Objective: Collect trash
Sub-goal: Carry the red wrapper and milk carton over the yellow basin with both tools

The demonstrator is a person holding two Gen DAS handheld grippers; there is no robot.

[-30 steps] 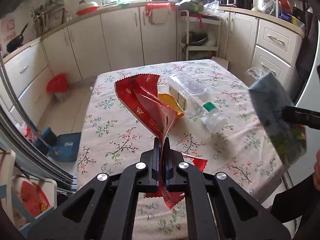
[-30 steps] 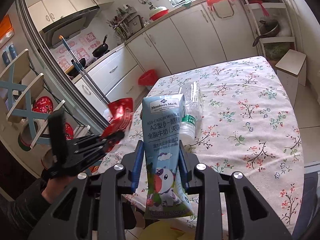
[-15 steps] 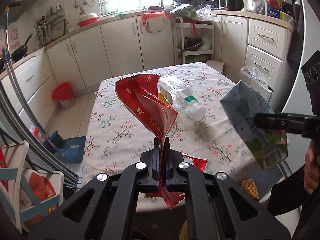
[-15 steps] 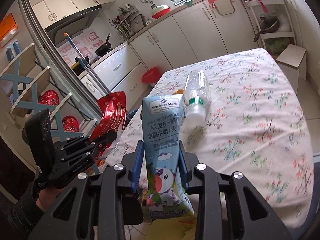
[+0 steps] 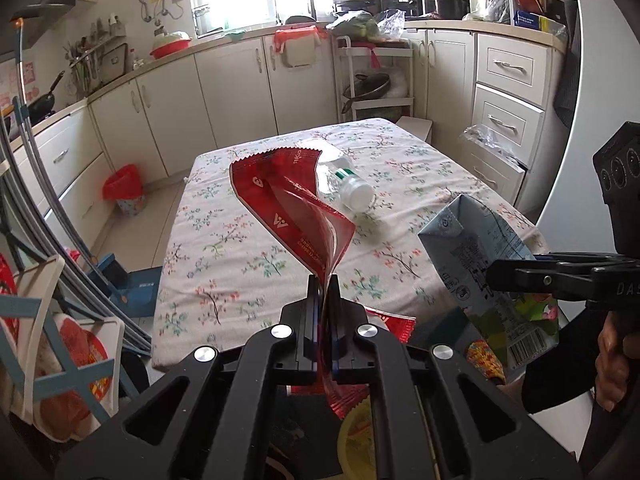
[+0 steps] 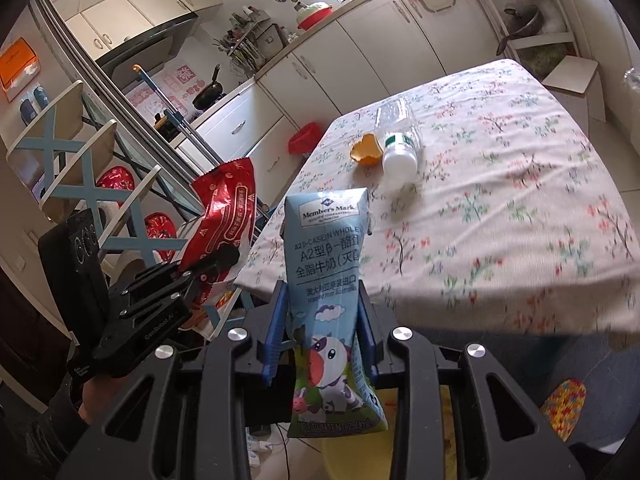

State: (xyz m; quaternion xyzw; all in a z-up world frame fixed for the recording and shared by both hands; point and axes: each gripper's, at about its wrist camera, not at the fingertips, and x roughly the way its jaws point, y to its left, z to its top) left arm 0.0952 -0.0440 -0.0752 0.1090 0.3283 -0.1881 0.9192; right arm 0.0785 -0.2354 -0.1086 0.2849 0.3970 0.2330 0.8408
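My left gripper (image 5: 324,284) is shut on a red foil snack wrapper (image 5: 288,208), held in the air off the table's near edge; it also shows in the right wrist view (image 6: 224,208). My right gripper (image 6: 322,300) is shut on a blue milk carton (image 6: 326,264), upright, also off the table's near edge; the carton shows at the right of the left wrist view (image 5: 480,268). On the floral tablecloth (image 6: 500,200) lie a clear plastic bottle with a white cap (image 6: 396,140) and an orange peel (image 6: 366,150). A yellow bin (image 6: 360,456) shows below both grippers.
White cabinets run behind the table. A red-lined waste basket (image 5: 126,192) stands on the floor at the left. Blue-and-white folding chairs (image 6: 80,160) stand at the left. A small stool (image 6: 576,76) and a shelf rack stand beyond the table.
Both grippers have pulled back from the table with wrapper and carton still held; the table now lies farther ahead and the yellow bin shows beneath them.
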